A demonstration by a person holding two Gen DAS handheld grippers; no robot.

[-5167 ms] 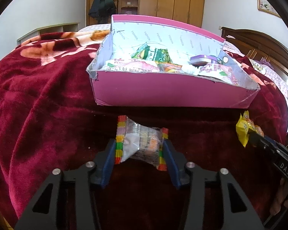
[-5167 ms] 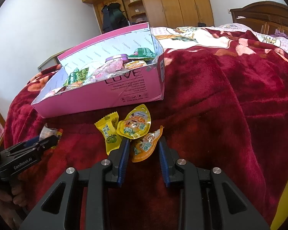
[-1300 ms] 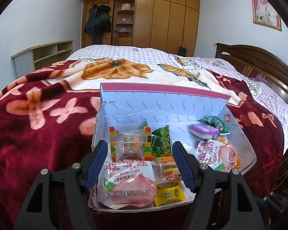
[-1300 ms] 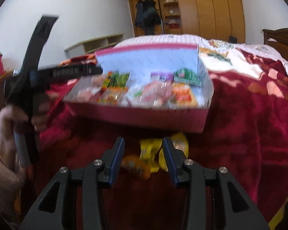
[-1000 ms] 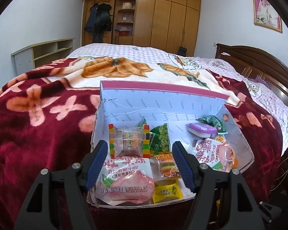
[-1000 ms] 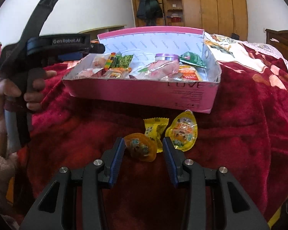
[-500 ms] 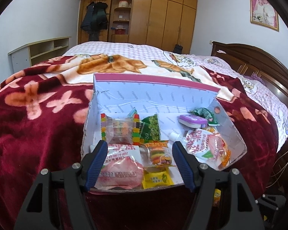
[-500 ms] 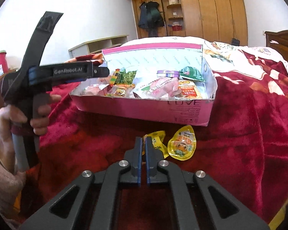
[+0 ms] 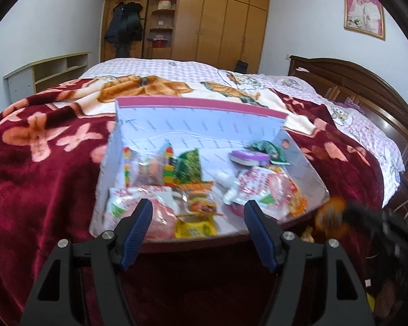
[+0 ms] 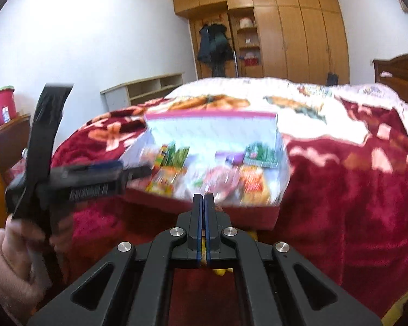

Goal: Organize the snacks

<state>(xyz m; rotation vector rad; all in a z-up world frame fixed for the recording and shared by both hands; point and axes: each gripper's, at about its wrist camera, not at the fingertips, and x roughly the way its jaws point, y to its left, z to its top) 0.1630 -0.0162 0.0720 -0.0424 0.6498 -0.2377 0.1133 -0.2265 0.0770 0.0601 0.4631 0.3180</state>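
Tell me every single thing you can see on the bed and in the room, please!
box: one, pink outside, pale inside, open on the blanket
snack packets in the box: several, red, green, yellow and orange, spread over its floor
purple tin: one, towards the back right of the box
blanket: one, dark red with pale flowers, over the bed
headboard: one, dark wood, at the right
wardrobe: one, light brown wood, along the far wall
dark coat: one, hanging by the wardrobe
framed photo: one, high on the right wall
left gripper: one, black with blue pads, open, empty, in front of the box
right gripper: one, black with blue pads, shut on an orange snack, blurred, at the box's right corner
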